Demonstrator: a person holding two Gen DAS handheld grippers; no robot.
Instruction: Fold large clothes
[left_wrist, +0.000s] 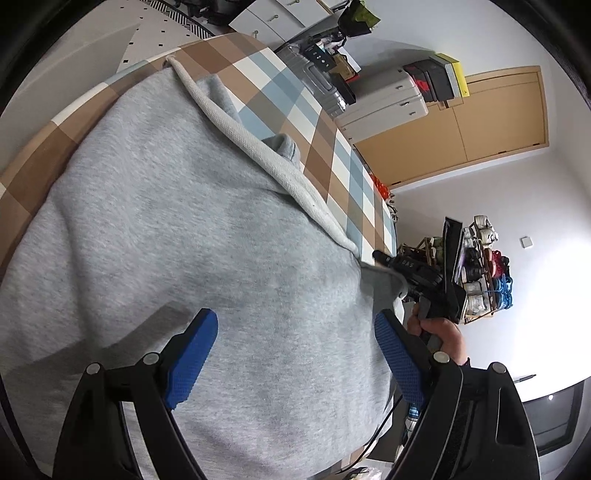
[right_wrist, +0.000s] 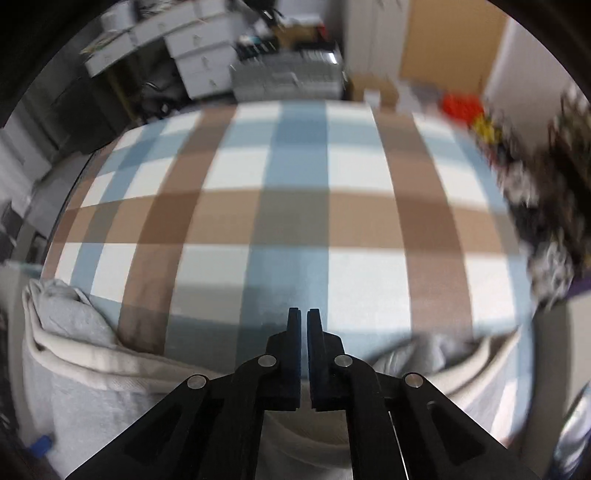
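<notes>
Left wrist view shows the grey sweatshirt (left_wrist: 192, 236) spread wide over the checked bedcover (left_wrist: 295, 107), filling nearly everything ahead of and beneath the left claw (left_wrist: 295, 354). That claw stands wide, its blue pads (left_wrist: 195, 354) apart above the cloth with nothing between them. Off to its right, the right claw (left_wrist: 391, 264) sits at the sweatshirt's edge, next to where the pale ribbed hem (left_wrist: 258, 147) ends; a hand (left_wrist: 439, 332) holds its handle.

Right wrist view, blurred toward the edges, shows the right claw (right_wrist: 303, 314) pressed shut, with only a thin slit between its tips. Whether cloth is pinched there cannot be told; no fabric shows between the tips. Below and to both sides of it lies the sweatshirt (right_wrist: 74, 369), its ribbed band (right_wrist: 110, 360) running across behind the fingers.

The garment looks like thick fleece: soft, limp, fairly light, and not slippery, so it should drape and sag rather than hold any shape. The ribbed hem and its corners look firmest, probably the best places to pinch. A single layer caught mid-panel would likely bunch up.
</notes>
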